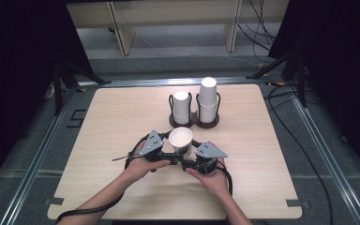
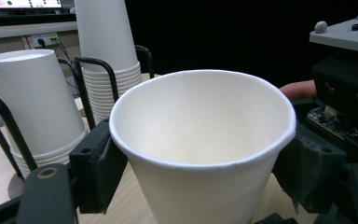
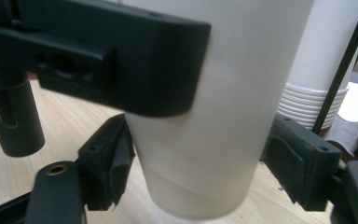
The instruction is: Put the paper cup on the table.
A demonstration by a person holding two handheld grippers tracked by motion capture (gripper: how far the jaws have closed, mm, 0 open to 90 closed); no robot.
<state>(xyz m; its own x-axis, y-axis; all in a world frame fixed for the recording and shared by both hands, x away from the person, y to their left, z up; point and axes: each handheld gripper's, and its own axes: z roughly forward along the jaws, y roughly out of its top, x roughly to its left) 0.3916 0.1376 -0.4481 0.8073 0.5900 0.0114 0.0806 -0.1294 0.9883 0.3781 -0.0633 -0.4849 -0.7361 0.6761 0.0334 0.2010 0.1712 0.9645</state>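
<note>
Between the two grippers, near the middle of the desk, one loose paper cup stands mouth up. The left gripper has its jaws pressed against the cup's wall just under the rim, one on each side, so it has hold of the cup. The right gripper sits lower on the same cup; its jaws stand parted, the left one at the wall and the other clear of it, gripping nothing. Behind the cup, one black wire holder carries two upside-down stacks: a shorter stack and a taller stack.
</note>
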